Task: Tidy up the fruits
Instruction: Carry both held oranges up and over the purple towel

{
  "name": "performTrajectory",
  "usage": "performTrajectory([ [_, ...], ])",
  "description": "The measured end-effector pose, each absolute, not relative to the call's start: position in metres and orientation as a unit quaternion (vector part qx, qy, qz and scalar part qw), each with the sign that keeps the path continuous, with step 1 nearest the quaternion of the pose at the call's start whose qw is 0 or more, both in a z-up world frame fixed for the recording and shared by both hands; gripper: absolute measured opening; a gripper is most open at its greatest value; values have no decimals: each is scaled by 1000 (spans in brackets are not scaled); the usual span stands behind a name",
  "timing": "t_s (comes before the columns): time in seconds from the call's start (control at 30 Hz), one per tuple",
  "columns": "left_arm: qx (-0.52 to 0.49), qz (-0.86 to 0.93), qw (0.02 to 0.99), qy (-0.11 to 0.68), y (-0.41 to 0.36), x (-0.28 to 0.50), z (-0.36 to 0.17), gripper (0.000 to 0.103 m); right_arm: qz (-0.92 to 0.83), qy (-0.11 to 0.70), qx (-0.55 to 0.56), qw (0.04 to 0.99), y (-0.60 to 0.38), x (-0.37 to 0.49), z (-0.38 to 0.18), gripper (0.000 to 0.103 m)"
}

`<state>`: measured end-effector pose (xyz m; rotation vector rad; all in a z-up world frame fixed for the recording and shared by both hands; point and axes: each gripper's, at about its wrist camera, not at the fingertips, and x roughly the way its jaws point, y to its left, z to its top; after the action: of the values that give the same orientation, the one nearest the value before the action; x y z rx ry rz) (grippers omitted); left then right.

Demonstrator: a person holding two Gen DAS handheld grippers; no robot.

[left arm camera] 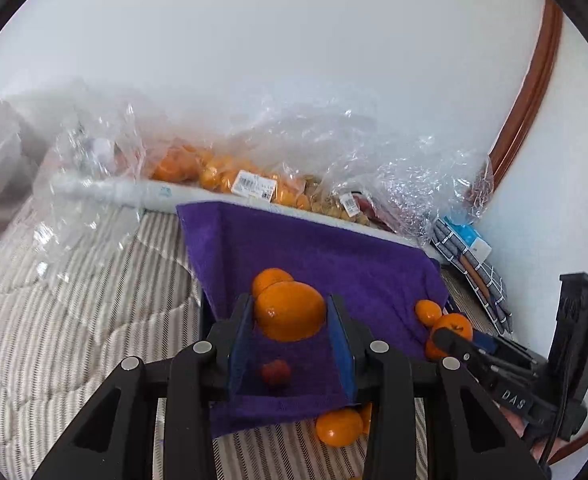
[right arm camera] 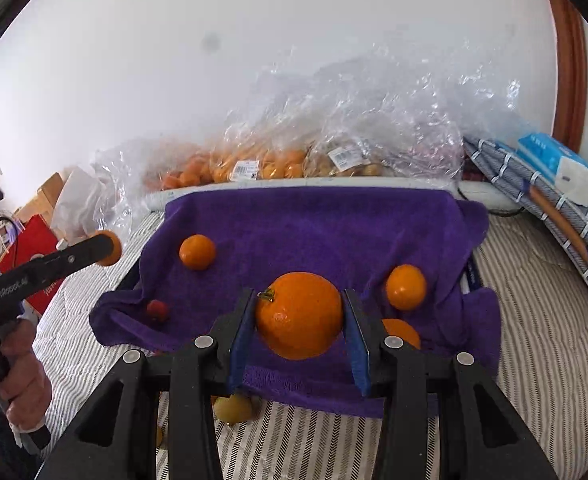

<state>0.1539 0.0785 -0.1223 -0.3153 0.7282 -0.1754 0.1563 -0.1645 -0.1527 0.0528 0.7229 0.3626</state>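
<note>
Oranges are clamped in both tools above the purple towel (right arm camera: 334,224): one orange (left arm camera: 289,312) is gripped by the left gripper (left arm camera: 289,320), a larger orange (right arm camera: 300,316) by the right gripper (right arm camera: 300,320); loose oranges and a small red fruit (right arm camera: 157,310) are seen on the towel

My own fingers (left arm camera: 346,412) hide part of the orange (left arm camera: 340,426) below the purple towel (left arm camera: 334,248); the bagged fruit (left arm camera: 221,176) blurs behind plastic.

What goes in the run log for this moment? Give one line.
left gripper: shut on orange | right gripper: shut on orange | both over purple towel | loose fruit on towel
</note>
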Motion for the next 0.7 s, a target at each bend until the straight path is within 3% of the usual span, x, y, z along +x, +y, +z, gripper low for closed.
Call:
performTrajectory([
  [0.7, -274, -122, 881, 365, 104, 168, -152, 35, 162, 383, 3, 910, -153, 163, -178, 42],
])
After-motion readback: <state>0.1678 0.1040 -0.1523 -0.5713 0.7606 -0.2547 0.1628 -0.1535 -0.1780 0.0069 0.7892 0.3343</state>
